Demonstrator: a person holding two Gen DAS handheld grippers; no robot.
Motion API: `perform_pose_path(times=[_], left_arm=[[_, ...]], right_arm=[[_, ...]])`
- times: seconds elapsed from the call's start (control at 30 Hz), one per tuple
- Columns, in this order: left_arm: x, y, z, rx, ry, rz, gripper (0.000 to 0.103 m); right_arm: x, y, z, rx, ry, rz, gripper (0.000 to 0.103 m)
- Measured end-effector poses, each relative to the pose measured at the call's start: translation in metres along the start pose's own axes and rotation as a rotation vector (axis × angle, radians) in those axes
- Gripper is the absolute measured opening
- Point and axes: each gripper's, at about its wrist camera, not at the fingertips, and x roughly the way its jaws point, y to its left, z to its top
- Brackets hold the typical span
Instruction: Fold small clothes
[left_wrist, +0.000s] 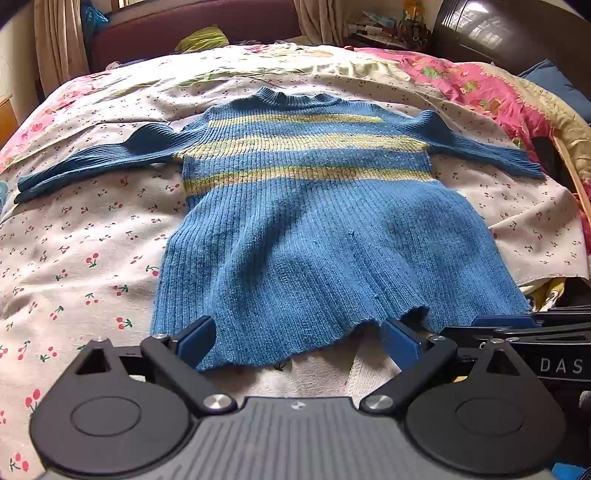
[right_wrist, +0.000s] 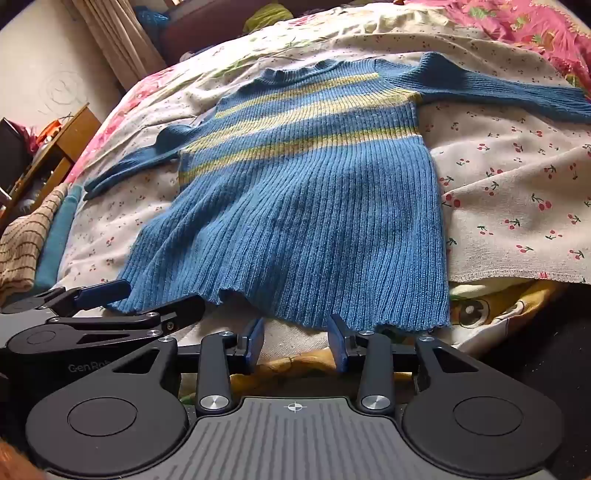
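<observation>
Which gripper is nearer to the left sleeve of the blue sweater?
Left. The left gripper sits open at the hem toward the side of the left sleeve. The right gripper sits open at the hem further toward the other sleeve.

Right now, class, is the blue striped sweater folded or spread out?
Spread out: the blue striped sweater lies flat on the cherry-print sheet, both sleeves extended sideways, hem unfolded.
</observation>
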Motion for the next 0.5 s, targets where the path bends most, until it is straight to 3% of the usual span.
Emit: perform_pose_path(times=[0.5], left_arm=[[0.0029,-0.0014,-0.0030,-0.004,0.011,-0.006,0.103]], right_arm=[[0.0017,-0.0005,0.0002,0.001,0.004,-0.001,0.038]])
